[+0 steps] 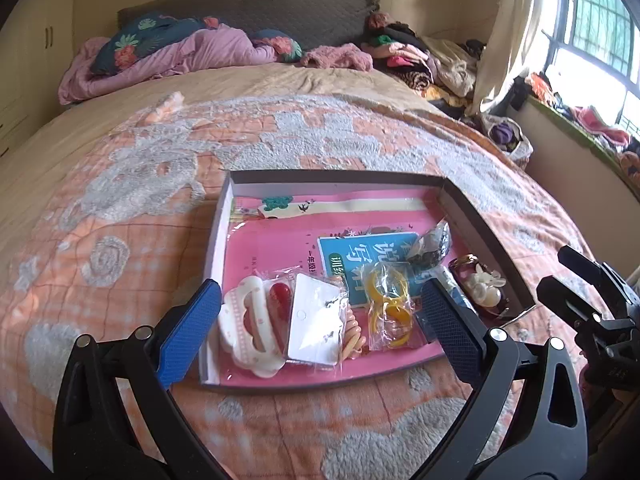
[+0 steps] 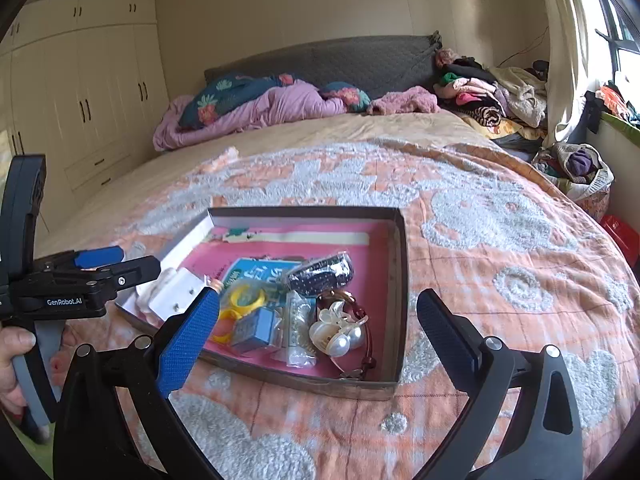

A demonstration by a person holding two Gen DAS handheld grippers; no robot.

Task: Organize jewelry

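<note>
A shallow cardboard tray (image 1: pixel 224 216) (image 2: pixel 400 300) lies on the bed and holds jewelry and hair pieces on a pink booklet. In the left wrist view I see a white hair claw (image 1: pixel 250 326), a white earring card (image 1: pixel 316 322), a bag of yellow rings (image 1: pixel 390 306) and a pearl clip (image 1: pixel 484 288). The right wrist view shows the pearl clip (image 2: pixel 340 332), a dark dotted piece in a bag (image 2: pixel 320 272) and a small blue box (image 2: pixel 254 330). My left gripper (image 1: pixel 320 322) is open and empty over the tray's near-left items. My right gripper (image 2: pixel 318 326) is open and empty above the tray's near-right corner.
The orange and grey blanket (image 1: pixel 280 136) covers the bed around the tray. Pillows and a pink quilt (image 1: pixel 180 56) lie at the headboard. A clothes pile (image 2: pixel 492 88) sits at the far right. Wardrobes (image 2: pixel 80 100) stand on the left.
</note>
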